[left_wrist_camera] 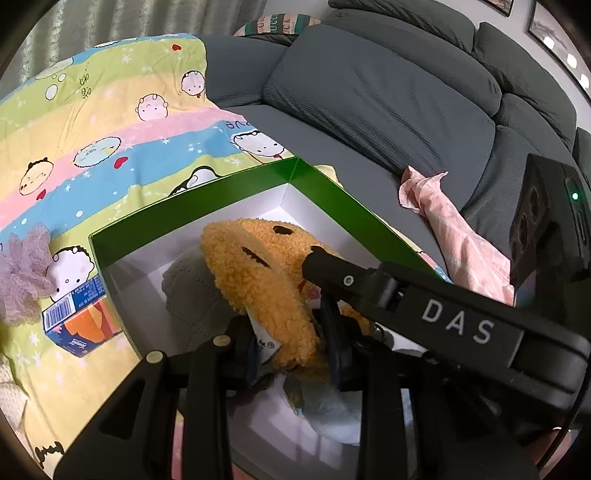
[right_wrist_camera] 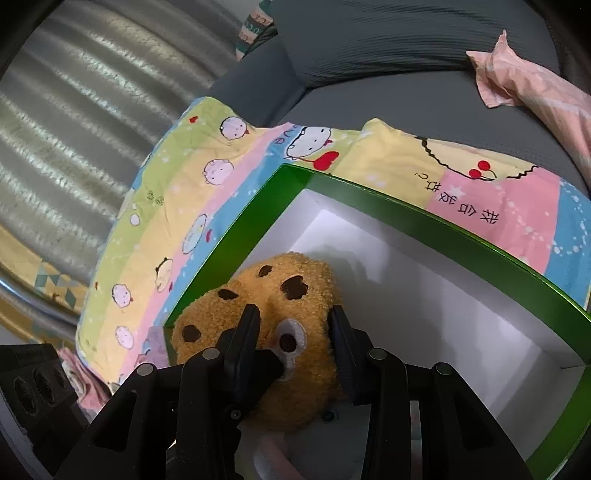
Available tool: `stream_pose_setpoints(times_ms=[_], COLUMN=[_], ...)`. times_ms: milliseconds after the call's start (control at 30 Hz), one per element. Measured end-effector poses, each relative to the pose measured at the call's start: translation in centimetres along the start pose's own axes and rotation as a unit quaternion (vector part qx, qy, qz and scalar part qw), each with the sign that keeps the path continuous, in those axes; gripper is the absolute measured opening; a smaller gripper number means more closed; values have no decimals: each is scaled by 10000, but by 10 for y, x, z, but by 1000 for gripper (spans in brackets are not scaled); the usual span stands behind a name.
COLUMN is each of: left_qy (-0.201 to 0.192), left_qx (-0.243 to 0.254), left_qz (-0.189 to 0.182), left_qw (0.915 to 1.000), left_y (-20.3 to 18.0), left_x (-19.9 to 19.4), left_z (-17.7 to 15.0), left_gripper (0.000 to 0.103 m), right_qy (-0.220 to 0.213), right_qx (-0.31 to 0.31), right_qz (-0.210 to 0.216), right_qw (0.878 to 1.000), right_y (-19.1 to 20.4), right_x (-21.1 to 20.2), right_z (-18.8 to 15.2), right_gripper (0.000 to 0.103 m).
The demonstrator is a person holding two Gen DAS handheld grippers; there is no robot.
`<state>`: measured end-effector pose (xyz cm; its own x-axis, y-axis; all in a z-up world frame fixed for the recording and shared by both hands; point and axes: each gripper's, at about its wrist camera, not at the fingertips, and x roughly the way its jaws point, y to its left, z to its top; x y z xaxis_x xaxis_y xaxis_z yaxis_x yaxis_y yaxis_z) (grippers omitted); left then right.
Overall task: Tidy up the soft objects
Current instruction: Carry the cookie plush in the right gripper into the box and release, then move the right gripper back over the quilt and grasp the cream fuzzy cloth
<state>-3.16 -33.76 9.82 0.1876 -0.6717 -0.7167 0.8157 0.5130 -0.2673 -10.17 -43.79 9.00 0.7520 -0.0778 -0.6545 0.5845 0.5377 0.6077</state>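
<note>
Clearly the placing step is in hand: both grippers hold one orange plush toy [left_wrist_camera: 258,280] low inside the green box [left_wrist_camera: 192,206], which sits on a cartoon-print blanket [left_wrist_camera: 110,122] spread over a grey sofa [left_wrist_camera: 388,99]. Far left in the left wrist view lies a lilac mesh puff [left_wrist_camera: 22,273], then a blue and orange carton [left_wrist_camera: 81,321] with a barcode just beside the box wall; its small print is too blurred to read. Inside the box a grey soft item [left_wrist_camera: 188,291] lies under the toy. The left gripper [left_wrist_camera: 291,347] has its jaws clamped on the toy's lower edge, near a white sewn-in tag. Across it reaches the right gripper's finger, lettered "DAS". Further right a pink cloth [left_wrist_camera: 454,236] lies on the sofa seat, not yet sorted. In the right wrist view the right gripper [right_wrist_camera: 295,343] pinches the toy's face [right_wrist_camera: 273,321] between its fingers, one by the embroidered eye. Next, I judge, both jaws should part while the toy rests on the box floor, then lift straight out without snagging the fleece. The blanket carries Chinese characters and the letters "ove" [right_wrist_camera: 280,138]; a striped cushion [left_wrist_camera: 280,24] behind reads, partly, "GUCCI".
</note>
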Motion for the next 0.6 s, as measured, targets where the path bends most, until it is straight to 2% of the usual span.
stream_pose_setpoints(times_ms=[133,200,333,367,433,500,600], left_qy=[55,60,-80,-161,-379,-582,-850], left_qx=[-7,-13,-198,-259,-310,-409,-681], left_qz=[33,85,36,14,11,130,282], left_qw=[10000,9999,9998,9995,9988,9974,9937], left_y=[-1,-1,6,9,14,22,38], left_x=[0,-4,-27,-37,-57,-78,-110], left_z=[1,1,-4,-6,-11,-19,-35], left_gripper=[30,40,53,61,72,86,86], right_qy=[-26,-48,-148,-233,-356,-490,-648], right_qx=[27,10,-119,-135,-152,-221,-377], right_qz=[-137,-216,-353,-283,-151,-53,197], right_qw=[9999,9998,9992,9992,9991,9985,9970], right_y=[-1,-1,2,3,4,9,21], right_x=[-2,-4,-12,-17,-24,-31,-43], right_z=[0,0,-2,-3,-4,-5,-11], right_gripper=[41,42,67,76,84,86,92])
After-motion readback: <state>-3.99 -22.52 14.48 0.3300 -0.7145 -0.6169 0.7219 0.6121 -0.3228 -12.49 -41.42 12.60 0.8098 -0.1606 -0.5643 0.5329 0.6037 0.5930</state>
